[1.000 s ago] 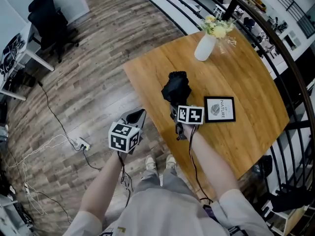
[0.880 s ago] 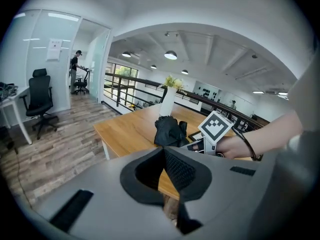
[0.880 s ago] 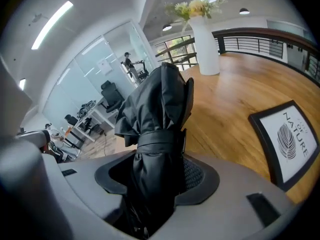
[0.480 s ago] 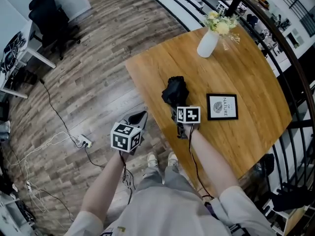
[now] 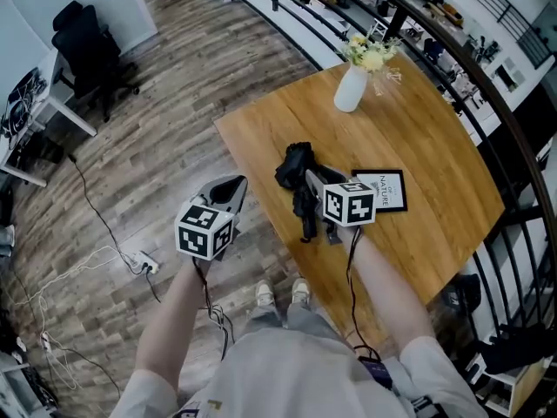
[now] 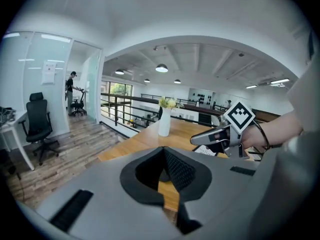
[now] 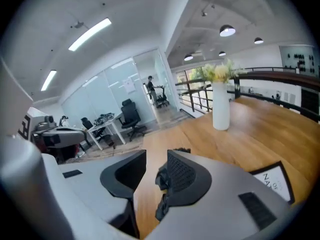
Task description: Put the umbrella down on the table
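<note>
Head view: the surface point(image 5: 418, 138) is a wooden top carrying three things. Landmark for all positions is the framed print point(image 5: 387, 190).

- Umbrella point(image 5: 294, 165): black, folded, lying flat on the surface, just left of the framed print, its handle end running toward the near edge. Nothing is lifting it.
- White vase point(image 5: 350, 88) with flowers: upright, well beyond the framed print, near the far edge.
- Right tongs point(image 5: 307, 176): held over the umbrella, just left of the framed print, with the marker cube overlapping the print's near-left corner.
- Left tongs point(image 5: 233, 182): far left of the framed print, past the surface's edge and over the wood floor.

Right gripper view: the right tongs point(image 7: 150, 156) are released. The pads stand apart with bare wood showing in the gap, and they have just been narrowing. Nothing sits between them. The umbrella point(image 7: 162, 178) shows below, partly hidden by the right pad. The vase point(image 7: 220, 111) and framed print point(image 7: 275, 179) are both visible.

Left gripper view: the left tongs point(image 6: 162, 151) are clenched, tips meeting, with nothing in them. The vase point(image 6: 164, 124) is visible ahead.
</note>
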The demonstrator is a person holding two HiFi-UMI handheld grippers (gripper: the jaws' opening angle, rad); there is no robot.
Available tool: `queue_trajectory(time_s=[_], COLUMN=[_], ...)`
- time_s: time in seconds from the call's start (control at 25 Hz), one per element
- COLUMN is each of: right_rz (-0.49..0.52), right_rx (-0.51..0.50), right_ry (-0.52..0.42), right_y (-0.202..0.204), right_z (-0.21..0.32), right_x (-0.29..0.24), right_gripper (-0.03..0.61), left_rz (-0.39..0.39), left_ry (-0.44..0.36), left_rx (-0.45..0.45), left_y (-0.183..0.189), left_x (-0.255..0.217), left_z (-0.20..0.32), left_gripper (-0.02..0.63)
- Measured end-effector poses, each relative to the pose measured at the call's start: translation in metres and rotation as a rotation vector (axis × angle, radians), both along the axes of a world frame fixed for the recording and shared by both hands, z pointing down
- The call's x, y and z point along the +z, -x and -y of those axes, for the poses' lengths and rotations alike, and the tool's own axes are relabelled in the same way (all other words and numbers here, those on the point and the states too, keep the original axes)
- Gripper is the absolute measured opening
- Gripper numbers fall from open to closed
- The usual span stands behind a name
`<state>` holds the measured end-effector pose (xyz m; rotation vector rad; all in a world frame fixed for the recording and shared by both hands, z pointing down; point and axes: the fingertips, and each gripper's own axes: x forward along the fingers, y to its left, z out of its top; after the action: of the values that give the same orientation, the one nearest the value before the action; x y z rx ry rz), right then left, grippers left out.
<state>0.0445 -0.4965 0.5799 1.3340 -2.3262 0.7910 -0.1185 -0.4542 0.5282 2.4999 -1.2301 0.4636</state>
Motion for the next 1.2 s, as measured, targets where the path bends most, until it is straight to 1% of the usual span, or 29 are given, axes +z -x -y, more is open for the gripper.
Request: queue_trajectory(time_s=[0.2, 0.32, 0.4, 0.48, 0.56, 0.72, 0.92, 1.08, 1.2], right_rz=[0.048, 0.063, 0.074, 0.082, 0.088, 0.086, 0.075, 0.057, 0.054], right_rx=[-0.039, -0.06, -0.067, -0.073, -0.079, -0.107, -0.134, -0.148, -0.148], right_ry=[-0.207, -0.33, -0.402, -0.467, -0.526, -0.621, -0.696, -0.724, -0.725], right_y=[0.004, 0.005, 0.003, 0.001, 0.0, 0.0, 0.0, 0.001, 0.001], right_z=[-0.02, -0.04, -0.054, -0.067, -0.082, -0.114, -0.149, -0.17, -0.181], right_x=[-0.105, -0.161, -0.197, -0.231, -0.258, -0.294, -0.32, -0.325, -0.321], right_gripper=[0.118, 0.1, 0.09, 0.081, 0.072, 0.057, 0.048, 0.041, 0.034], left_rz=[-0.074, -0.082, -0.053, 0.006, 0.041, 0.039, 0.034, 0.043, 0.062], left_ry=[-0.129, -0.222, -0.29, -0.362, -0.419, -0.489, -0.56, -0.578, -0.545], left_rx=[-0.036, -0.044, -0.043, -0.036, -0.023, -0.014, -0.008, -0.001, 0.0], left_y=[0.011, 0.016, 0.017, 0.017, 0.015, 0.012, 0.007, 0.004, -0.002], left_x=[-0.074, -0.114, -0.14, -0.162, -0.18, -0.203, -0.229, -0.238, -0.238], left_z=[-0.003, -0.013, -0.022, -0.032, -0.045, -0.074, -0.104, -0.123, -0.14], left_gripper=[0.015, 0.015, 0.015, 0.015, 0.015, 0.017, 0.015, 0.015, 0.015])
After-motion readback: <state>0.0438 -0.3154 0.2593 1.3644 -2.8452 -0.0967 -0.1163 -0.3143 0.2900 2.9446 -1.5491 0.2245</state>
